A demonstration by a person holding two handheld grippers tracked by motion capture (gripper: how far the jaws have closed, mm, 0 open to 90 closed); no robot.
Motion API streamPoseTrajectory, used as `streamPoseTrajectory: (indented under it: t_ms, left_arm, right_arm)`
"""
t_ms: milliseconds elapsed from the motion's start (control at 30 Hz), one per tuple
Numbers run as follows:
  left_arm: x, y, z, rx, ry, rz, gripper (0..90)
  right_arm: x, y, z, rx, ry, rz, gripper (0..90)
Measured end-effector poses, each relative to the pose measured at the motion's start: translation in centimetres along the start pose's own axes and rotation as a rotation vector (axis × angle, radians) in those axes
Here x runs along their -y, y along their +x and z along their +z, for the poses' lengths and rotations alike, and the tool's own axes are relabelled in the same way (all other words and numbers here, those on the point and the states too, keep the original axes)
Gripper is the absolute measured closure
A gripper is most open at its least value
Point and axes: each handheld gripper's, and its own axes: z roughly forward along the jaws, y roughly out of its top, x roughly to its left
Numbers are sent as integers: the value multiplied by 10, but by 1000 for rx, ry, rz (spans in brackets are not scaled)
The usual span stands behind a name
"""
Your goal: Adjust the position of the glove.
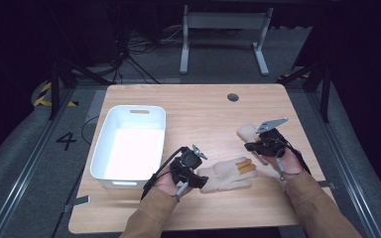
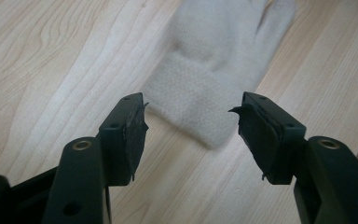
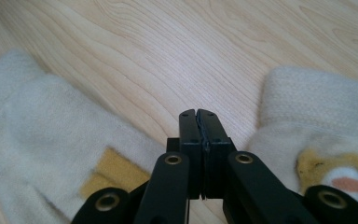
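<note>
Your left gripper (image 2: 191,133) has its jaws spread apart with nothing between the pads, and the cuff end of the near glove (image 2: 214,79) lies on the table (image 2: 51,56) just ahead of them, its corner reaching toward the gap. From above, that glove (image 1: 226,174) stretches away from the left gripper (image 1: 191,171) toward your right hand, fingers with yellow patches at the far end. Your right gripper (image 3: 199,122) is clenched pad to pad on nothing, hovering over bare wood, with the near glove to the left of its jaws and the second glove (image 3: 314,126) to their right; seen from above, the second glove (image 1: 246,132) sits just beyond the right gripper (image 1: 258,147). The white bin (image 1: 130,144) stands off to the left of the left gripper. Both gloves look like soft, light fleece: they should fold and drape when lifted, not slip, and nothing about them seems fragile. The cuff is likely the best hold, thick enough to fill the pads, so pinch well onto it rather than just the corner.
</note>
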Motion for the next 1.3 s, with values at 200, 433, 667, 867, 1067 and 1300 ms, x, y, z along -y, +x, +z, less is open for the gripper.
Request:
streamPoseTrajectory:
  t_ms: [200, 433, 667, 867, 1067, 1300]
  left_arm:
    - [0, 1, -4, 3, -13, -5, 413]
    - [1, 0, -6, 6, -14, -2, 407]
    - [1, -1, -6, -5, -28, 9, 404]
    - [0, -2, -2, 0, -13, 14, 398]
    - [0, -3, -4, -8, -21, 19, 397]
    - [-3, -1, -9, -22, -80, 12, 400]
  right_arm:
    - [-1, 3, 4, -30, -12, 13, 894]
    - [-5, 12, 18, -59, 7, 7, 895]
    - [-10, 10, 37, -75, 11, 42, 895]
    - [-9, 13, 46, -58, 55, 11, 894]
    - [-8, 14, 49, -52, 90, -4, 894]
    - [-5, 18, 47, -51, 122, -25, 894]
